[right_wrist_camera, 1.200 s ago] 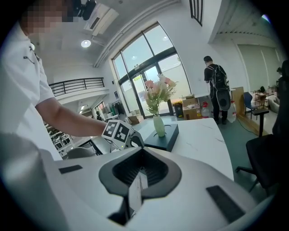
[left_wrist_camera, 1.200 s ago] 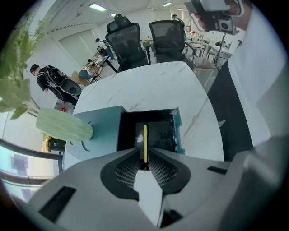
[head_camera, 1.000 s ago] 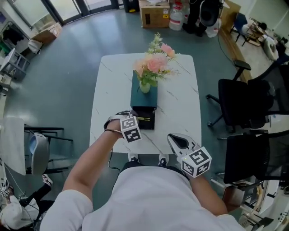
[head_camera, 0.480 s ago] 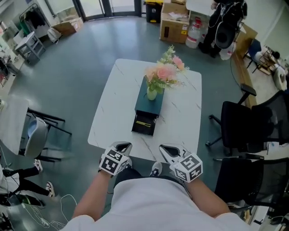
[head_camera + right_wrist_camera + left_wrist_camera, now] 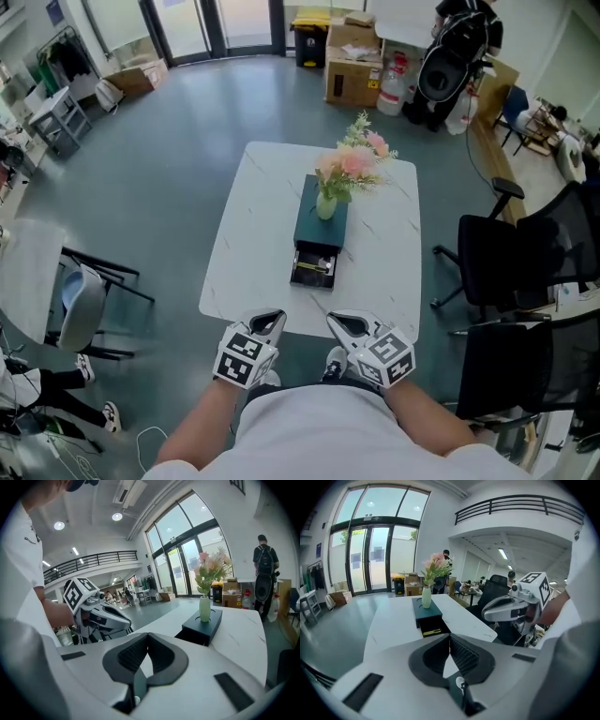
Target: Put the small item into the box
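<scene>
A dark teal box (image 5: 320, 222) lies on the white table (image 5: 253, 234), its drawer (image 5: 312, 269) pulled out toward me. A small yellow item (image 5: 314, 266) lies inside the drawer and shows again in the left gripper view as the yellow item (image 5: 432, 632). My left gripper (image 5: 273, 320) and right gripper (image 5: 338, 322) hang side by side off the table's near edge, well short of the box. Both are shut with nothing between the pads. The left gripper (image 5: 450, 635) faces the drawer. The right gripper (image 5: 147, 634) points along the table toward the box (image 5: 202, 625).
A pale green vase (image 5: 325, 206) with pink flowers (image 5: 349, 161) stands on the box's lid. Black office chairs (image 5: 506, 234) crowd the right side, a grey chair (image 5: 82, 302) stands at the left. Cardboard boxes (image 5: 352, 77) sit beyond the table. A person with a backpack (image 5: 265, 559) stands far off.
My left gripper has drawn back from the open drawer to the table's near edge and shut empty. The head view has pulled back from the table; the right gripper stays near its edge.
</scene>
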A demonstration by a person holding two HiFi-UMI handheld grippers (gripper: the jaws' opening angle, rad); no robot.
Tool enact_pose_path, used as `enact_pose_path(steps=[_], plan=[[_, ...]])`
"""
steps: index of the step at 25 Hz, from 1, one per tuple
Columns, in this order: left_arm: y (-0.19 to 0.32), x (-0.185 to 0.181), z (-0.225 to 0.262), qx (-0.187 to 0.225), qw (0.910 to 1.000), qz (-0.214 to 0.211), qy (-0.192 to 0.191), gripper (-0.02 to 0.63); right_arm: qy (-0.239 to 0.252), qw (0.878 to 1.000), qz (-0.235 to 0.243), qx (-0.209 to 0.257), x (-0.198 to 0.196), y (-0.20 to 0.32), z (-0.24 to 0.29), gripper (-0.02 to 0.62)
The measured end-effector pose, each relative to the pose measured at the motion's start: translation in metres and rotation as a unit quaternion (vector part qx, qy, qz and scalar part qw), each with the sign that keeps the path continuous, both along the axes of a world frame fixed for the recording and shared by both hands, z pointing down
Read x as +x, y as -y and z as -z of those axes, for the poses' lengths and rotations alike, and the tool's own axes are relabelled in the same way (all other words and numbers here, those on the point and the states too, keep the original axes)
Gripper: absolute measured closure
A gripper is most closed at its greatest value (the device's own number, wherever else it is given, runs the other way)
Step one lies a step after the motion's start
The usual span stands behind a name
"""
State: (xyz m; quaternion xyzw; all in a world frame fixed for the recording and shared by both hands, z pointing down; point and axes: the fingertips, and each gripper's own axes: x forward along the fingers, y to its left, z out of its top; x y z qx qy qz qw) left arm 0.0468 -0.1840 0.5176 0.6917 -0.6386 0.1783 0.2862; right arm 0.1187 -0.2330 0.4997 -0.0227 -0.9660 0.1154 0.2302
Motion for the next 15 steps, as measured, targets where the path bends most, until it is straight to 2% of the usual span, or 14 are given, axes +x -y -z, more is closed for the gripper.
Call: enact_pose_path(steps=[8, 15], plan=[[-0.060, -0.007, 0.013, 0.029, 0.9982, -0.041, -0.032, 0.591, -0.008, 0.997, -0.074, 0.008, -0.005, -0.066, -0.002, 0.580], [-0.094, -0.014, 0.018, 0.032, 0.9945, -0.098, -0.014, 0.591, 0.000, 0.990, -0.141, 0.010, 0.007, -0.102, 0.004, 0.580]])
